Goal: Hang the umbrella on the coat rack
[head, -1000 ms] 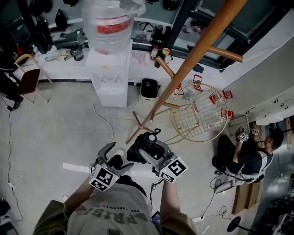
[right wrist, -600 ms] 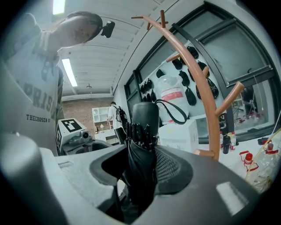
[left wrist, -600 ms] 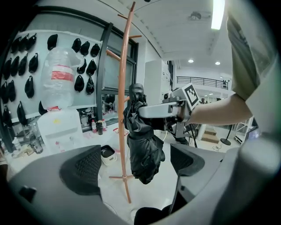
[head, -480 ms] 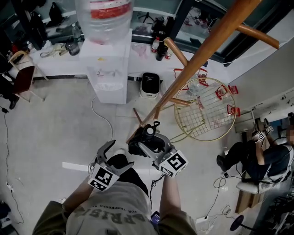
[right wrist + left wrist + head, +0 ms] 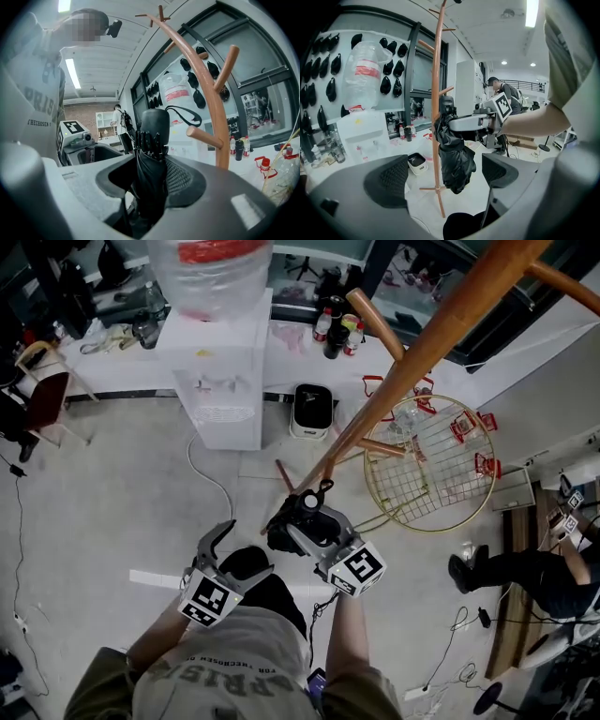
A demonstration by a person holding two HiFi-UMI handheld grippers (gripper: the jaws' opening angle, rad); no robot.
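My right gripper (image 5: 307,527) is shut on a folded black umbrella (image 5: 283,538), clamping its bunched fabric just below the handle (image 5: 154,124). The handle points up, and its strap loop (image 5: 187,115) hangs free. The wooden coat rack (image 5: 422,343) rises right in front, and a short peg (image 5: 204,136) sticks out close beside the handle. Seen from the left gripper view, the umbrella (image 5: 454,159) hangs in front of the rack's pole (image 5: 436,93). My left gripper (image 5: 231,555) is open and holds nothing, a little to the left of the umbrella.
A white water dispenser (image 5: 220,381) stands behind the rack, with a small black-and-white appliance (image 5: 310,411) beside it. A round gold wire basket (image 5: 431,465) leans at the rack's right. A seated person (image 5: 534,573) is at the far right. A cable (image 5: 202,474) runs over the floor.
Both grippers have come down together, and the right one still clamps the umbrella. In the head view the rack and basket have shifted slightly right.
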